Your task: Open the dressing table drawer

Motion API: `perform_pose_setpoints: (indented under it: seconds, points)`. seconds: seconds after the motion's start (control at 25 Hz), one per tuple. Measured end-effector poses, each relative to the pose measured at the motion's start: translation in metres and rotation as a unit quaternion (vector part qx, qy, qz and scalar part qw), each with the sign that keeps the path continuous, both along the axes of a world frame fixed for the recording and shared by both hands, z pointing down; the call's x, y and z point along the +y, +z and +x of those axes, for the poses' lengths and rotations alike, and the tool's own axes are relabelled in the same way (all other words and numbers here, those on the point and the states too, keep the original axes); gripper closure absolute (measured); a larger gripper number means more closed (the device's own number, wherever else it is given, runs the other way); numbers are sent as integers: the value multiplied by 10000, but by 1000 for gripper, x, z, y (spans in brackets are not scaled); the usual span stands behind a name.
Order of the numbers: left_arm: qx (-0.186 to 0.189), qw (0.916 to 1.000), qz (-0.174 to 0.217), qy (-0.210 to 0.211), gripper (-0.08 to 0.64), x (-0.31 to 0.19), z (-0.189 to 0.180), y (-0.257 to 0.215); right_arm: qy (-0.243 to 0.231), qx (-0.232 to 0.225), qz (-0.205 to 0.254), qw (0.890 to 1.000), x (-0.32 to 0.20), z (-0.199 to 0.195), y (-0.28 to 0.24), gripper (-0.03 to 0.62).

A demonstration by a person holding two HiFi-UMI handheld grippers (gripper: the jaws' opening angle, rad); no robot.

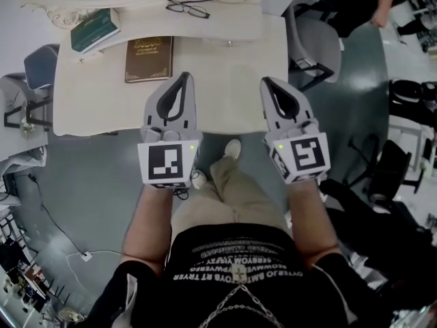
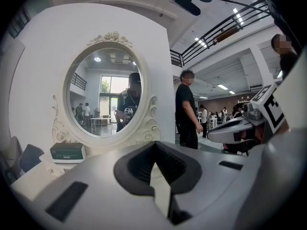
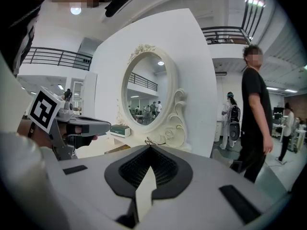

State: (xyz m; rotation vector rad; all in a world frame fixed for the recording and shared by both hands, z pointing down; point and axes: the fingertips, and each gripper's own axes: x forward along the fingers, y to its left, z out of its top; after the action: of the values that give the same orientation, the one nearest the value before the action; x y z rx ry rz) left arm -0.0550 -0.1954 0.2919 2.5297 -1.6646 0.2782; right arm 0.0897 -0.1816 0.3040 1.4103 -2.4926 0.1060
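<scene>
Both handhelds are the same build: the left gripper [image 1: 184,79] and right gripper [image 1: 268,84] have light grey shells. Their grey fingers [image 1: 190,101] taper to a point around a dark teardrop cutout. Each has a white cube [image 1: 166,162] with black square markers at the back end, plus a tiny green light [image 1: 193,146] on top. The person's in a black T-shirt [image 1: 205,248] with white lettering, a metal chain [image 1: 240,299] at bottom centre, khaki trousers [image 1: 235,197] and white sneakers [image 1: 232,149].
</scene>
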Motion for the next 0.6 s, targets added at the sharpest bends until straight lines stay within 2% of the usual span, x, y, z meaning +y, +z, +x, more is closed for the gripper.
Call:
perform_pose_setpoints:
  seconds: [0.32, 0.6]
  points:
    - [-166, 9997, -15, -193, 557, -32, 19, 2, -306, -106, -94, 9994, -38, 10, 5, 591]
    - [-400, 9983, 79, -420, 555, -43, 25, 1, -705, -209, -191, 9971, -58, 2, 13, 591]
